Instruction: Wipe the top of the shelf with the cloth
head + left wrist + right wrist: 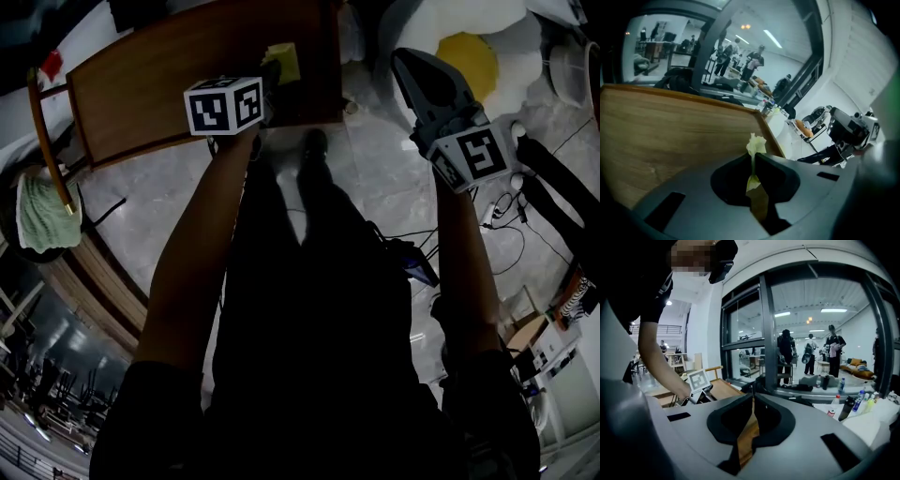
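- At the front edge of the wooden shelf (169, 84), seen from the head view, the left gripper (270, 82) was largely hidden behind its own marker cube. Only a corner of the yellow cloth (283, 59) showed beyond it, lying on the shelf top.
- In the left gripper view, the jaws were pinched on the cloth. Most of it was covered by them: a small tuft stood above the tips and a thin fold ran down between them.
- The person's body was a dark silhouette in the head view, with no detail to read.
- The right gripper (753, 397) had its jaws pressed together with nothing held. A narrow strip of wood beyond showed through the slit between them.
- The left forearm reached forward to the shelf's near edge, with the gripper pointing onto the top.
- The right arm also reached forward, holding its gripper above the pale floor (375, 187), to the right of the shelf and apart from it.
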`<state>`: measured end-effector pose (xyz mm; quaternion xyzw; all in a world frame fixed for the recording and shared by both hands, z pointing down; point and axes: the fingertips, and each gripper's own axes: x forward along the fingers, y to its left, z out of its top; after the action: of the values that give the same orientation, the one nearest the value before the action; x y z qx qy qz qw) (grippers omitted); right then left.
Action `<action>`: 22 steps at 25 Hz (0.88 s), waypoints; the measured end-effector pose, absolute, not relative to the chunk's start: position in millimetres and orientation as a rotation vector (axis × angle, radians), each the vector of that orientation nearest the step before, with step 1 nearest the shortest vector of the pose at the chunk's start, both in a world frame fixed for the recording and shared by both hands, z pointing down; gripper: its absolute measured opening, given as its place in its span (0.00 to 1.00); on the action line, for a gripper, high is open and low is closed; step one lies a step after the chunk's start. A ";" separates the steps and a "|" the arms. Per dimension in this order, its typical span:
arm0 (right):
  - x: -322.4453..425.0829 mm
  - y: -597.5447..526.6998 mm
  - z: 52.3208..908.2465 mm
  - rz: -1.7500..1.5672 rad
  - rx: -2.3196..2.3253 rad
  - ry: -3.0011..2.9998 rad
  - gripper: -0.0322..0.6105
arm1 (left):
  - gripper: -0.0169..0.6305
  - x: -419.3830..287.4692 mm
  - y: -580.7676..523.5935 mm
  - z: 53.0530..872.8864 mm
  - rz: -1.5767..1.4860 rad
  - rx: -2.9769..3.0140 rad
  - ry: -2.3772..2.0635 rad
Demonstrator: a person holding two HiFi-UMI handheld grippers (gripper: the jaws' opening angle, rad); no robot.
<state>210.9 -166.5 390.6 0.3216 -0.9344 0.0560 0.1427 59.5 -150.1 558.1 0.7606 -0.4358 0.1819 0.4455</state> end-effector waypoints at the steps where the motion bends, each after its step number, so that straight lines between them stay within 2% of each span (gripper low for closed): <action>1: 219.1 -167.3 390.6 0.151 0.922 -2.694 0.09 | 0.08 72.0 -151.0 559.9 0.457 1.884 -1.061; 9: 266.1 -158.5 399.8 0.172 0.936 -2.636 0.09 | 0.08 119.5 -167.7 568.7 0.495 1.884 -1.025; 22: 197.2 -148.5 408.4 0.254 0.882 -2.669 0.09 | 0.08 100.0 -172.0 581.8 0.590 1.866 -1.060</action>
<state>197.2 -148.5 408.4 0.3084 -0.9336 0.0890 0.1590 100.0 -172.0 581.8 0.7520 -0.4272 0.2377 0.4420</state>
